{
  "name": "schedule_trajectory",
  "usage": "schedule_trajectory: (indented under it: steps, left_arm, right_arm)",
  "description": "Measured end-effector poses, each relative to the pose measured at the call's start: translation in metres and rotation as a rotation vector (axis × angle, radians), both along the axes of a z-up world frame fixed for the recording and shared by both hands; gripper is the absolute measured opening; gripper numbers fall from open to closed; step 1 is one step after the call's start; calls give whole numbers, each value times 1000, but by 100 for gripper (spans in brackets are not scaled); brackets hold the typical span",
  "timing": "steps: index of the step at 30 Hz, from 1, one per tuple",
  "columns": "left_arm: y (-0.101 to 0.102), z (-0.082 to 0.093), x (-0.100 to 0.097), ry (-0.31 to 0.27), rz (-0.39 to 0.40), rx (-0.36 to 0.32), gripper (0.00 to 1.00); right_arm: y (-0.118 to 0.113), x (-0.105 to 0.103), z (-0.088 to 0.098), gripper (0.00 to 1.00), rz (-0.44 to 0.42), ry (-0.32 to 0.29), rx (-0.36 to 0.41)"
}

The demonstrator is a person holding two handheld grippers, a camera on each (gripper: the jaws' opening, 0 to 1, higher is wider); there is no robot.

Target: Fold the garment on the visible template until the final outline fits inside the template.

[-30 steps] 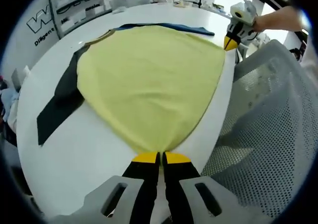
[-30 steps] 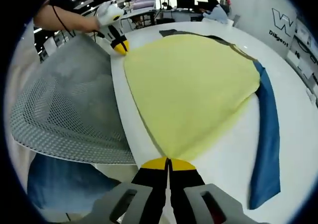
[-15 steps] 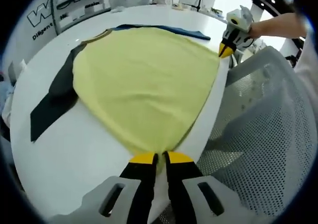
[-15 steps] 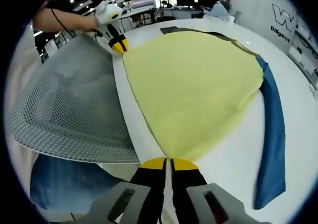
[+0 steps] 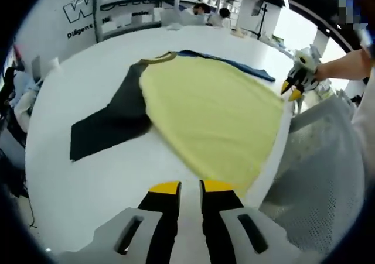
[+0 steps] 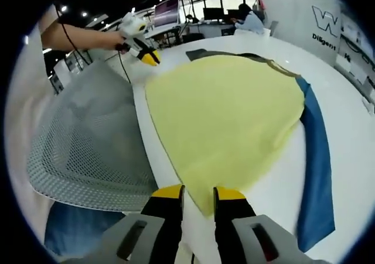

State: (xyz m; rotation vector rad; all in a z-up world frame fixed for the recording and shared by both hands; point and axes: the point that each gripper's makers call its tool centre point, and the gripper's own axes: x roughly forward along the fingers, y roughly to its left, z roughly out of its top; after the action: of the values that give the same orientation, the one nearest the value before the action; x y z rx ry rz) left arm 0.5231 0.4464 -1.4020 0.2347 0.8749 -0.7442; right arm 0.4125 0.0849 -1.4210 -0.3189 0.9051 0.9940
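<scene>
- Yellow garment spread flat on the round white table, hem edge toward the near table rim, collar end toward the far side
- Dark grey sleeve stretched out flat on the tabletop from one side of the yellow body; blue sleeve stretched out from the other side
- In the left gripper view, left gripper low at the bottom, yellow-tipped jaws parted with a bare gap between them, gripping nothing, tips just short of the garment's near hem corner
- In the right gripper view, right gripper likewise released, jaws apart, the near yellow hem corner lying on the table just ahead of the gap and not pinched
- In the left gripper view, right gripper seen again at the far right, beside the garment's other hem corner by the table edge, held by a hand
- In the right gripper view, left gripper seen at upper left, above the table edge near the far hem corner, a bare forearm behind it
- Grey mesh chair back pressed against the table edge between the two grippers
- No template outline to be made out under or around the cloth
- White wall with dark lettering and shelving beyond the table; seated people at desks in the background
</scene>
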Motion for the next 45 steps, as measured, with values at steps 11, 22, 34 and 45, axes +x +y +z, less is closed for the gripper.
schedule_trajectory:
  steps: [11,22,34,45]
  left_arm:
    - [71,-2,91,-51,270,24,24]
    - [100,-22,139,-14,424,32,32]
    - [94,-33,134,6,417,90,15]
    - [103,-21,124,-16,443,67,6]
  right_arm:
    - [7,15,1,23,-71,-41,1]
    - [14,13,4,28,-104,-84,5]
    - [26,24,5,37,-121,-141,15]
    - [36,26,5,36,-107,-149,23]
